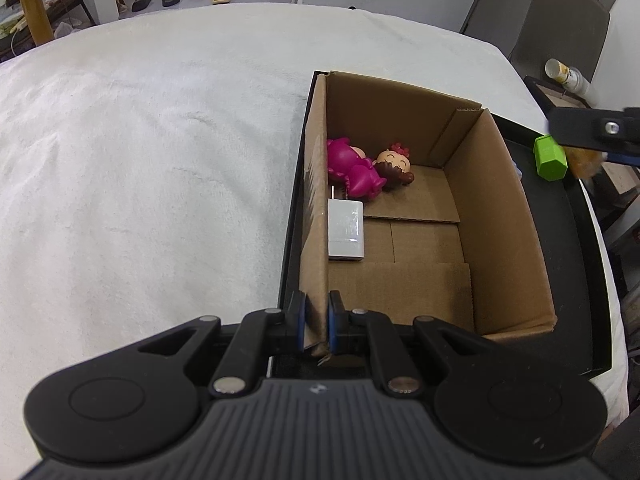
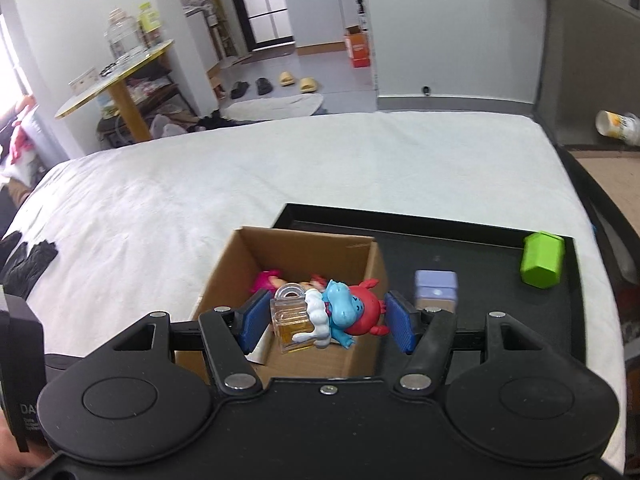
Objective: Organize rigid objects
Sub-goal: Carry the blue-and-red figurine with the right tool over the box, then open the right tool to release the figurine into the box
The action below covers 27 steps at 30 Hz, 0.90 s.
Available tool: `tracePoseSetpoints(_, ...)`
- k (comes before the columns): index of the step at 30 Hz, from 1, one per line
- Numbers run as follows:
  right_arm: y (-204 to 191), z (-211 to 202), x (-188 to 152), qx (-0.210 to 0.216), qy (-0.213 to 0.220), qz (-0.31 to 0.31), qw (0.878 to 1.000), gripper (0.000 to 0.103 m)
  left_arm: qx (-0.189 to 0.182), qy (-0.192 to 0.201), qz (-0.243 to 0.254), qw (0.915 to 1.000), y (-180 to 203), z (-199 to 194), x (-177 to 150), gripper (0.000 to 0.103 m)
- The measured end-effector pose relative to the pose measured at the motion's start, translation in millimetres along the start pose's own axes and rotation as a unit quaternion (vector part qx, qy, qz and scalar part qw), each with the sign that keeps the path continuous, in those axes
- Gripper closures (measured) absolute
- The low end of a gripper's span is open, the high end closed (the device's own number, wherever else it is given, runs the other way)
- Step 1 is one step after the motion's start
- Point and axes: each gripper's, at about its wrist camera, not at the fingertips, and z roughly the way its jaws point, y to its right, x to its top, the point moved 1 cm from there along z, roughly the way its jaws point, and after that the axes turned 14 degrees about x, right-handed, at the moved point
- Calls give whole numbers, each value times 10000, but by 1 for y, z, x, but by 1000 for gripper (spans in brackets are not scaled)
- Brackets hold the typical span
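Observation:
An open cardboard box (image 1: 500, 216) stands on a black tray (image 1: 580, 280). Inside lie a magenta figurine (image 1: 352, 168), a brown-haired doll (image 1: 394, 166) and a white charger (image 1: 346, 230). My left gripper (image 1: 318, 320) is shut on the box's left wall near its front corner. My right gripper (image 2: 326, 320) is open above the box (image 2: 236, 264). Between its pads are a small perfume bottle (image 2: 290, 322) and a blue, white and red toy figure (image 2: 344, 312); whether they are touched or falling I cannot tell.
A green block (image 2: 542, 260) and a lavender box (image 2: 436, 290) sit on the tray (image 2: 480, 248) right of the box. White bedding (image 1: 140, 160) spreads to the left. A black glove (image 2: 28, 260) lies at the left edge.

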Motion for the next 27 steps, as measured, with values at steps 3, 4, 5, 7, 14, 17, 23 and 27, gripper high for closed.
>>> tracePoseSetpoints(3, -9, 11, 2, 51, -107, -73, 9999, 43, -56, -23, -62, 10000, -3, 0, 0, 93)
tracePoseSetpoints(4, -12, 15, 2, 79, -146, -93, 9998, 43, -76, -30, -83, 9999, -3, 0, 0, 93)
tracePoseSetpoints(5, -15, 18, 1, 107, -187, -114, 9997, 43, -96, -38, -105, 9999, -4, 0, 0, 93)
tracePoseSetpoints(7, -20, 27, 1, 155, -283, -165, 9993, 43, -129, -48, -144, 9998, -6, 0, -1, 93)
tracePoseSetpoints(14, -29, 67, -7, 149, -765, -214, 9967, 43, -207, -72, -223, 9995, -10, 0, -2, 92)
tracePoseSetpoints(17, -30, 81, -12, 97, -920, -200, 9955, 43, -236, -88, -250, 9994, -11, 1, -2, 92)
tracePoseSetpoints(23, -28, 98, -21, 11, -1108, -142, 9937, 42, -325, -156, -344, 9988, -16, 4, -1, 92)
tracePoseSetpoints(27, -24, 102, -22, 17, -1117, -3, 9937, 40, -342, -164, -314, 9988, -16, 5, -1, 91)
